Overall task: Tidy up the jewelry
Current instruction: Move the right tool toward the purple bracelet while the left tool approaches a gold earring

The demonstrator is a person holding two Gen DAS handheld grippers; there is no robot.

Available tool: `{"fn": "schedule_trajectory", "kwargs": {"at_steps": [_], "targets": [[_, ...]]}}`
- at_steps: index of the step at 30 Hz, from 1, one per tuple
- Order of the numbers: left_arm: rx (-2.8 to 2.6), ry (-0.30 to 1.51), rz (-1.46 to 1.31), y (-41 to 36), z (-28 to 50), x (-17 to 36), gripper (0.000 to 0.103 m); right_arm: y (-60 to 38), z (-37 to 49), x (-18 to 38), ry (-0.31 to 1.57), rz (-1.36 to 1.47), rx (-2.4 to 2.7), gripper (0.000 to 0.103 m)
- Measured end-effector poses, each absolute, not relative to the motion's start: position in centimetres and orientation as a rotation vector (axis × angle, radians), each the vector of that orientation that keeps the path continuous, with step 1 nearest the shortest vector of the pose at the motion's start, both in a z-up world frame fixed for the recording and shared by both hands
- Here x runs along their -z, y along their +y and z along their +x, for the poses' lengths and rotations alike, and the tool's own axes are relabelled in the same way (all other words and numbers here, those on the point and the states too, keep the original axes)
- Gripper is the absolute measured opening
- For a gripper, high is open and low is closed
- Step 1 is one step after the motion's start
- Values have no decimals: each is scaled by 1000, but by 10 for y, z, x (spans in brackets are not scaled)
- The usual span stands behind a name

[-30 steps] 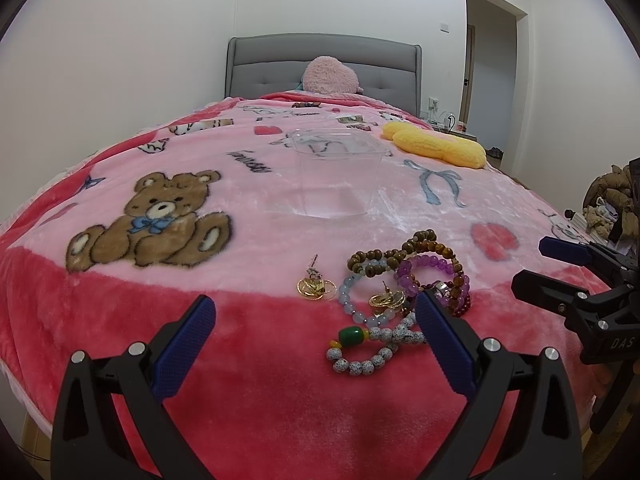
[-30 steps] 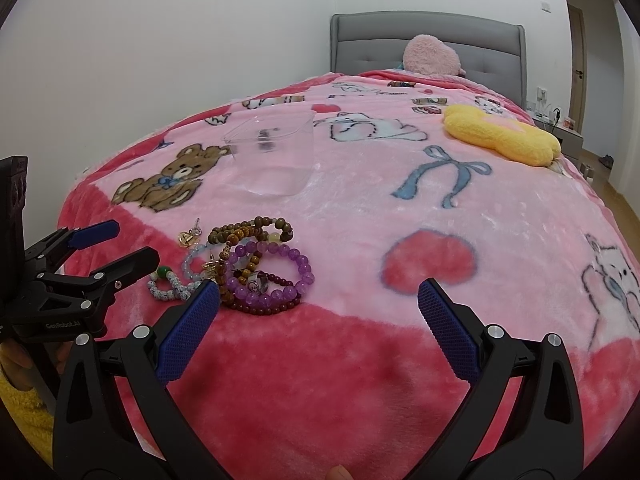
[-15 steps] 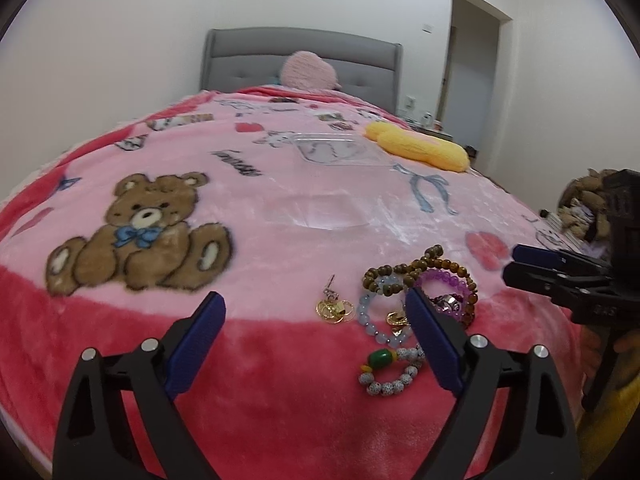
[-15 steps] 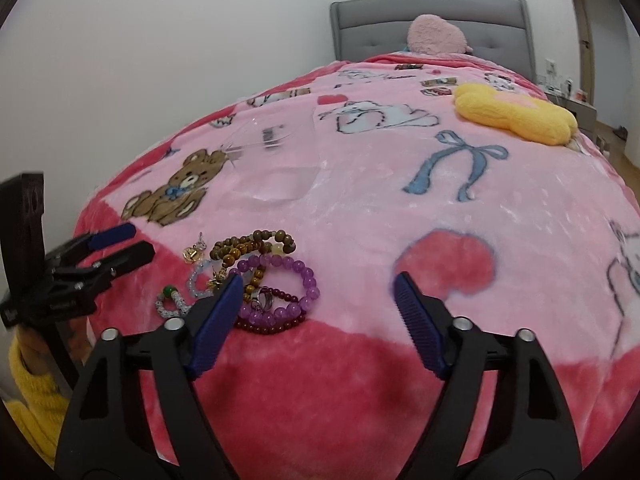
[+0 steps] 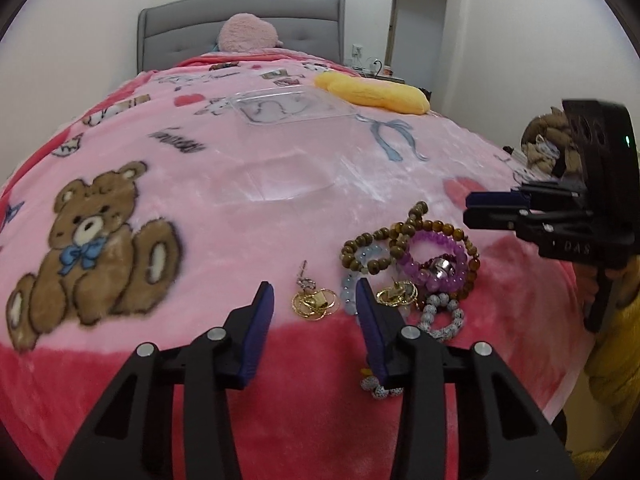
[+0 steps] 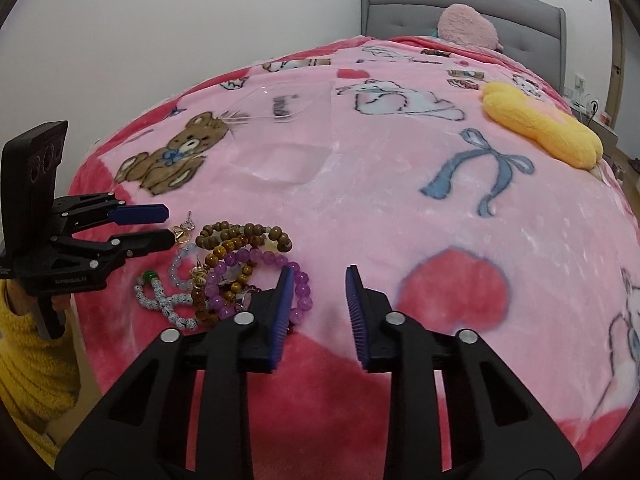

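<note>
both tongs parted, empty: left tongs (image 5: 315, 306) flank gold earring (image 5: 314, 303); right tongs (image 6: 319, 300) beside purple bracelet (image 6: 256, 266).

bare blanket (image 5: 280, 216) ahead | bracelet pile (image 5: 420, 256) crowds right earring (image 5: 394, 292) | left earring (image 5: 314, 302) apart

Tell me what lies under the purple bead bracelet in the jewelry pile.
The purple bead bracelet lies on a brown bead bracelet and a dark red strand, with a silver charm inside its loop. The right gripper hides its near edge in the right wrist view.
</note>
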State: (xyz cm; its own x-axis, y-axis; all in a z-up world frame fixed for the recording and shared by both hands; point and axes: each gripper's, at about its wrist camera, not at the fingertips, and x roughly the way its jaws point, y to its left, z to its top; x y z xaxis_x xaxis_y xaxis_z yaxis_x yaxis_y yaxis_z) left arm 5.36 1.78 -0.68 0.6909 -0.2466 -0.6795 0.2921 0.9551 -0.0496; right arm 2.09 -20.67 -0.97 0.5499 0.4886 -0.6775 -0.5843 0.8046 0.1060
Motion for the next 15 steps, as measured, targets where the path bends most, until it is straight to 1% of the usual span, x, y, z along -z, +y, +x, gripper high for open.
{"fn": "schedule_trajectory", "kwargs": {"at_steps": [6,8,12,13,14,15], "targets": [[304,770,25,21,60,11,42,-198,27,16,773,-166,-638,24],[310,787,12,22,64,14,38,-196,28,18,783,-173,-641,24],[315,789,-17,25,64,18,36,-192,29,23,798,-186,-654,24],[316,787,-25,26,63,19,33,-191,28,25,803,-193,-659,24],[314,784,-29,27,63,20,28,-189,28,27,806,-204,-655,19],[312,782,-33,27,62,21,26,-187,28,28,808,-215,-653,15]]}}
